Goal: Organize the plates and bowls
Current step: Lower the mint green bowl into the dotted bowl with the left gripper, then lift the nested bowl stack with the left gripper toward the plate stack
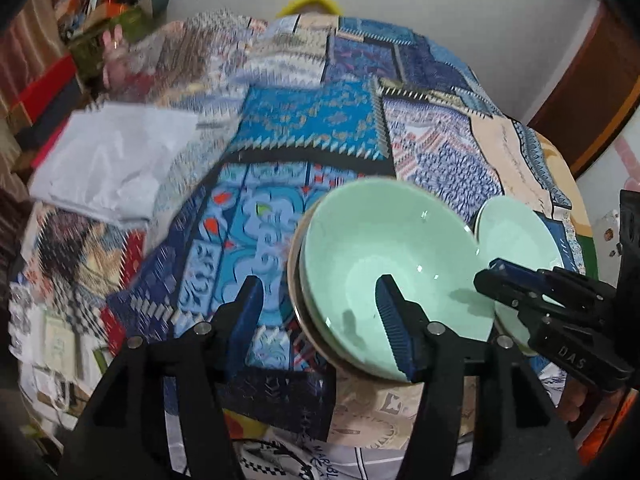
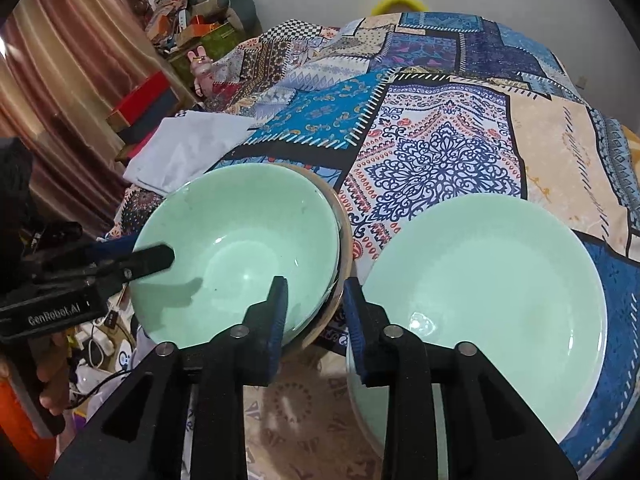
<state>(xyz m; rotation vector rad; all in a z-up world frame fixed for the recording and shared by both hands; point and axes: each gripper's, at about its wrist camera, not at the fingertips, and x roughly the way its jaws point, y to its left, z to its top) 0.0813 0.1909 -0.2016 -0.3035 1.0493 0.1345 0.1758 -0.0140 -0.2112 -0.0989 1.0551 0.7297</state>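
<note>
Nesting in a tan-rimmed dish, the green bowl point(image 2: 240, 248) sits empty beside an empty green plate point(image 2: 492, 300) on the patchwork cloth point(image 2: 440, 152). Left gripper point(image 1: 320, 320) straddles the bowl's rim, released; right gripper point(image 2: 316, 312) stands parted, grasping nothing. Curtains point(image 2: 60, 100) hang behind.

Both tools are matte black plastic. The left tongs point(image 1: 320, 300) have two tapering arms, each tipped with a ribbed blue pad point(image 1: 394, 322) and pinned by round silver screws point(image 1: 435, 328). The right tongs point(image 2: 316, 304) match; beside them, the other tool's body reads "GenRobot.AI" in white, and theirs reads "DAS".
</note>
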